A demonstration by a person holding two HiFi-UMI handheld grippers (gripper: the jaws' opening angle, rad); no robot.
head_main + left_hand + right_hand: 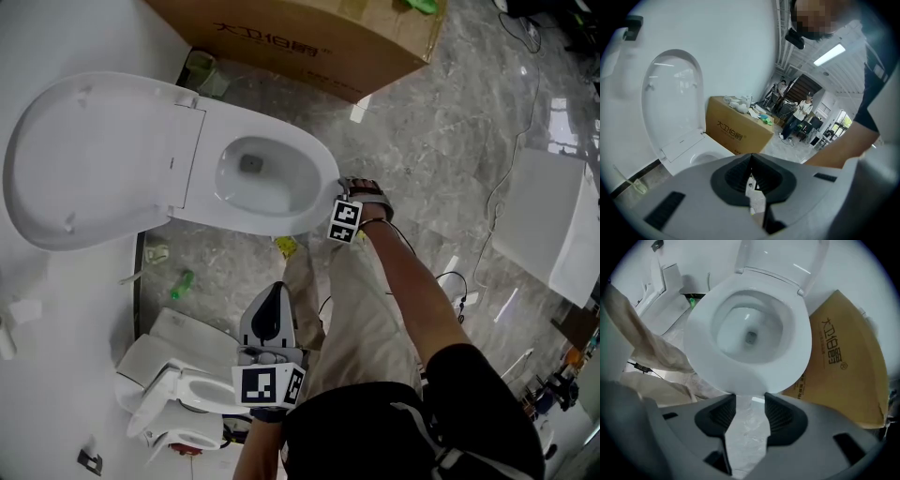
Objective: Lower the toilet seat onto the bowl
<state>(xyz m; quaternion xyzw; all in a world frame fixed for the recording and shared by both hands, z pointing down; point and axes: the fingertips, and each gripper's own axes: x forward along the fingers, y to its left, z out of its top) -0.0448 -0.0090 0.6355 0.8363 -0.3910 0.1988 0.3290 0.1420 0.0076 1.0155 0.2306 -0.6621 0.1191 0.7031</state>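
White plastic fills the middle of the head view. The toilet seat (323,187) lies over the bowl (251,178), down on it or just above it; I cannot tell which from up here. The lid (94,159) stands open behind it, at the wall edge of the floor (441,141). The seat's long axis runs from the hinge by the lid out to the front lip, and my right tool (342,214) is at that lip, pointing straight down. My left tool (272,300) hangs back by my legs, well apart from the toilet, so the right hand is the nearer one by far.

From the left gripper view, that tool's jaws are together with nothing in them. It looks up past the open lid and a cardboard box (736,129) without touching either.

From the right gripper view, the seat spreads out directly ahead, hinge at the far end and front lip toward me. The jaws stand a little apart, and the lip comes in at their tips, so I judge them clamped on that front edge. Bare floor shows through the gap lower down.

My judgement is that what remains is straight down. The lip I hold is the end farthest from the hinge, so it should settle flat only if I keep it square to that long axis.
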